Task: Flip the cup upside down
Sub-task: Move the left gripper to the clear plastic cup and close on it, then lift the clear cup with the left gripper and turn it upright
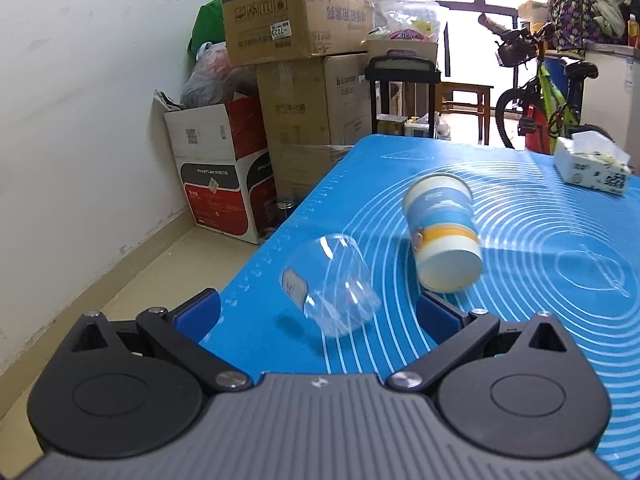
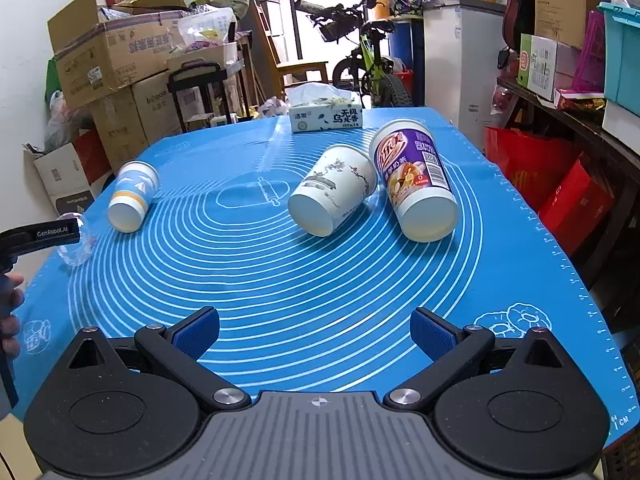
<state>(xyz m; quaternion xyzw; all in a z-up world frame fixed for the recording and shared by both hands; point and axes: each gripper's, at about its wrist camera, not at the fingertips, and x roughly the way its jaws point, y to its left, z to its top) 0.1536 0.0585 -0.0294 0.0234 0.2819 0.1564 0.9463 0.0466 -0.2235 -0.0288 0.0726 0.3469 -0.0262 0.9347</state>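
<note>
A clear plastic cup (image 1: 330, 284) lies on its side near the left edge of the blue mat (image 1: 540, 264), just ahead of my open, empty left gripper (image 1: 318, 314). A blue-and-white paper cup (image 1: 442, 232) lies on its side beyond it. In the right wrist view my right gripper (image 2: 314, 334) is open and empty above the mat's near part (image 2: 304, 280). There the blue-and-white cup (image 2: 132, 202) lies at the left, the clear cup (image 2: 78, 240) partly hidden behind the left gripper's body. A white ink-painted cup (image 2: 332, 196) and a purple cup (image 2: 416, 180) lie on their sides.
A tissue box (image 2: 326, 114) sits at the mat's far edge; it also shows in the left wrist view (image 1: 592, 166). Cardboard boxes (image 1: 296, 12) stack beside the table's left side. A bicycle (image 2: 368, 64) and a white cabinet (image 2: 460, 60) stand behind. Shelves with boxes (image 2: 560, 60) line the right.
</note>
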